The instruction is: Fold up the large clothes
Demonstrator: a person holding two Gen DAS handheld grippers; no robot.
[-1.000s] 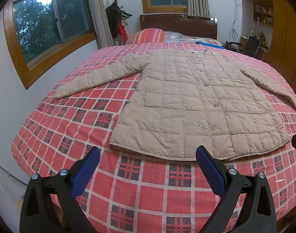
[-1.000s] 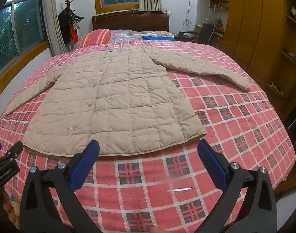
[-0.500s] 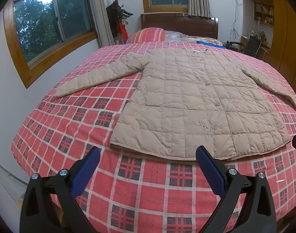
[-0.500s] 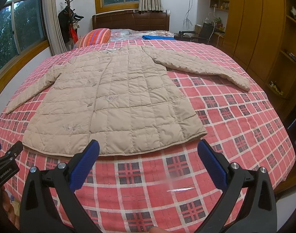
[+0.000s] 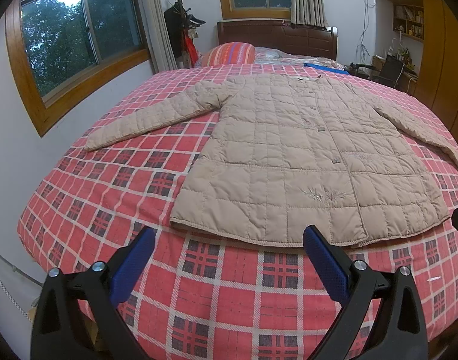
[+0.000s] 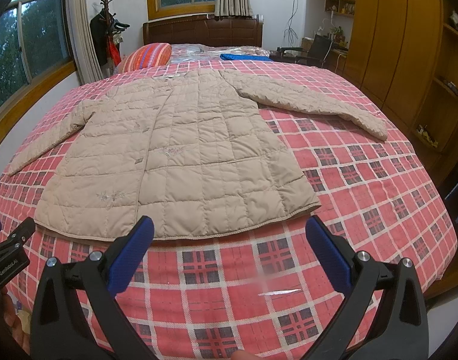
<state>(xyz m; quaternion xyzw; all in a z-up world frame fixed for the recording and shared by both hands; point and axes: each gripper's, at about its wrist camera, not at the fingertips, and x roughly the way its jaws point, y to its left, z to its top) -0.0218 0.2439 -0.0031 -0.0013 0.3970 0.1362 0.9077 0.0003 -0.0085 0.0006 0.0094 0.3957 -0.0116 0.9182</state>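
Jaws gape wide and empty on both the left gripper (image 5: 229,237) and right gripper (image 6: 229,225), each hovering over the bedspread (image 5: 229,285) just short of the hem, as a second ago. Unmoved, the beige quilted coat (image 5: 297,153) lies flat, buttoned, sleeves spread, on the red plaid bed.

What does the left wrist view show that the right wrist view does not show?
Only the left wrist view shows the whole left side window and the cuff of the coat's left sleeve. Only the right wrist view shows the wooden shelves and the right sleeve's cuff. Both show the beige quilted coat spread flat on the checked bedspread, and an open hand-held gripper.
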